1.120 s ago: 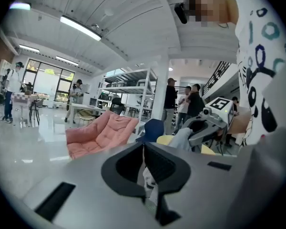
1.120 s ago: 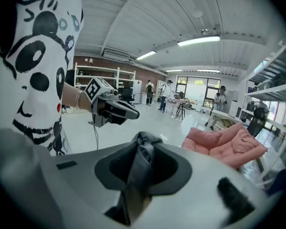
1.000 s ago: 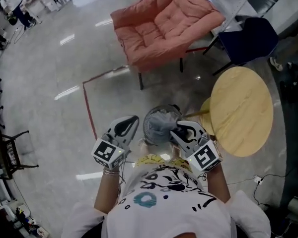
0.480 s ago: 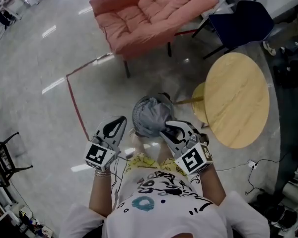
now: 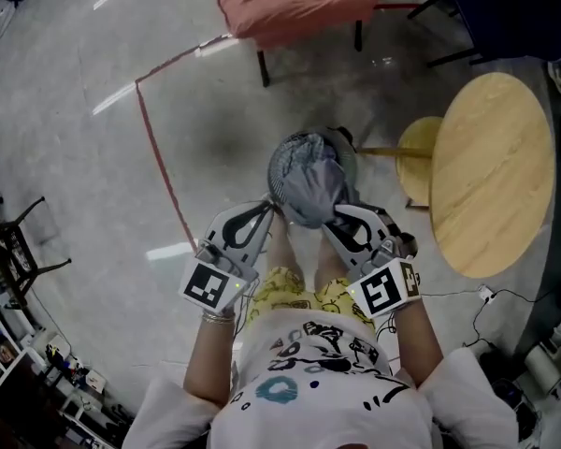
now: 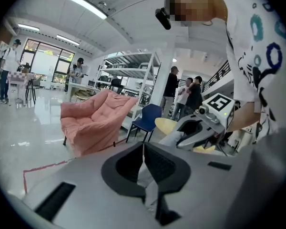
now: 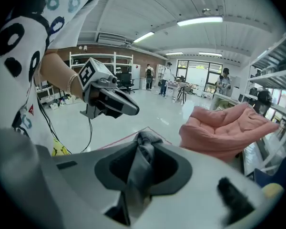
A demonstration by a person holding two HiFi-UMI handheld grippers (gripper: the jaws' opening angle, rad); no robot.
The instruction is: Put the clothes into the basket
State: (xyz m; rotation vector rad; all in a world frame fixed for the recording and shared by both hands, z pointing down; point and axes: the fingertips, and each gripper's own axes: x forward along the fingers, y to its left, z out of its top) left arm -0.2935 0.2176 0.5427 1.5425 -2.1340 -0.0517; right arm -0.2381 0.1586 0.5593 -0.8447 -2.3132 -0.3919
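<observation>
Fingers [image 6: 164, 165] of left gripper [image 5: 260, 218] pinched shut on one edge of grey garment [image 5: 314, 193]. Right gripper [image 5: 344, 223] fingers clamped on a bunched fold. The two-point hold keeps the cloth gathered and clear of the floor [image 5: 122, 157]. Garment hangs directly over basket [image 5: 349, 155], which stands on the floor. Judgement: positioned for lowering in, then release.

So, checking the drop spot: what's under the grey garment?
A round grey mesh basket; only part of its rim shows around the crumpled grey garment. Its inside is covered.
</observation>
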